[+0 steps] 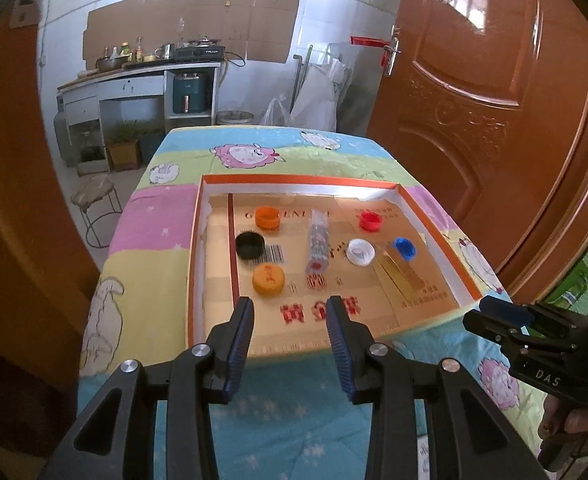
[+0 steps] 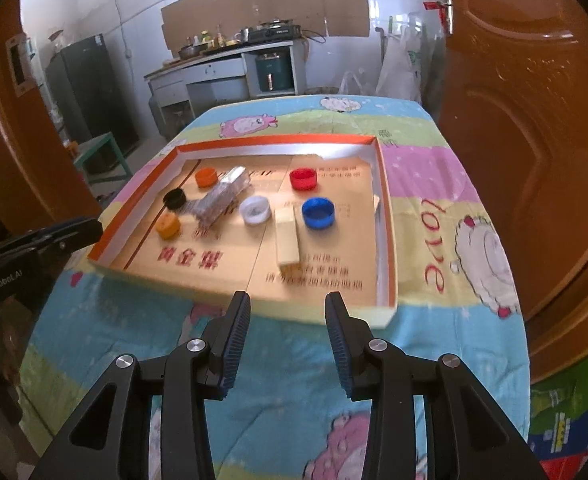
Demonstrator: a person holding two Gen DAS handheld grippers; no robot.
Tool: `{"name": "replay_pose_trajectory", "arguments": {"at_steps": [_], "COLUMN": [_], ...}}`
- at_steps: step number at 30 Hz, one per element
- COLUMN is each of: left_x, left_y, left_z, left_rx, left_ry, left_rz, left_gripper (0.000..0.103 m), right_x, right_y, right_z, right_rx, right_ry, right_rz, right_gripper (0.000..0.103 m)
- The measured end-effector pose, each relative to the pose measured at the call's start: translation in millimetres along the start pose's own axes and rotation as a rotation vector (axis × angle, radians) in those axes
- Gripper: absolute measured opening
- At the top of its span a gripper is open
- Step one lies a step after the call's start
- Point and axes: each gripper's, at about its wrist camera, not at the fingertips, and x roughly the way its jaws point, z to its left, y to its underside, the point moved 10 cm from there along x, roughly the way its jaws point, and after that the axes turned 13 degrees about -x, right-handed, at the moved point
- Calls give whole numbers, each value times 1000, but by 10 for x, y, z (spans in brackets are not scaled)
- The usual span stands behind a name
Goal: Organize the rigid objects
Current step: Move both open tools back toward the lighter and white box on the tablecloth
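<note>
On the cartoon-print tablecloth (image 2: 434, 184) a shallow orange-rimmed tray (image 2: 386, 216) is laid. Inside it a clear packet (image 1: 319, 242) and a gold box (image 2: 287, 240) are set among the caps: two orange caps (image 1: 268, 279) and a black cap (image 1: 249, 245) at left, a white cap (image 2: 255, 209), a red cap (image 2: 303, 178) and a blue cap (image 2: 317, 212) at right. The left gripper (image 1: 290, 312) and the right gripper (image 2: 288, 308) are held wide, empty, at the near rim.

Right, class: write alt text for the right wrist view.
An open claw hovers before a shallow orange-rimmed tray on a cartoon tablecloth, holding six bottle caps, a clear box and a gold box.
</note>
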Motion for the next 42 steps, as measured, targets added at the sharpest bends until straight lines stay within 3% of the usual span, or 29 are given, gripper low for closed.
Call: {"name": "replay_pose_trajectory", "arguments": {"at_steps": [6,12,19,25,28,32,42], "left_x": [-172,-314,-460,-560,-582,-553,-251], "left_y": [176,335,476,576,597,637,855], "left_z": [11,15,63,153,169,146,-337], "left_rx": [-3,-2,-2,-12,-18,-16,74], "left_ry": [8,26,40,43,46,52,114], "left_rz": [-3,-5,-14,-16,-17,-2,115], "left_gripper": [37,37,37,37,37,37,37], "right_x": [-123,-144,-165,-120,-118,-142,-317], "right_y": [264,603,822,868,871,882,905], "right_z": [370,816,1164,1267,1276,1282,908], "right_rx": [-25,-39,-64,-110,-132,-151,-107], "right_ry": [-60,-136,-137,-77,-46,-40,40], "right_rz": [14,52,64,68,71,73,60], "right_gripper": [40,48,49,49,37,32,27]}}
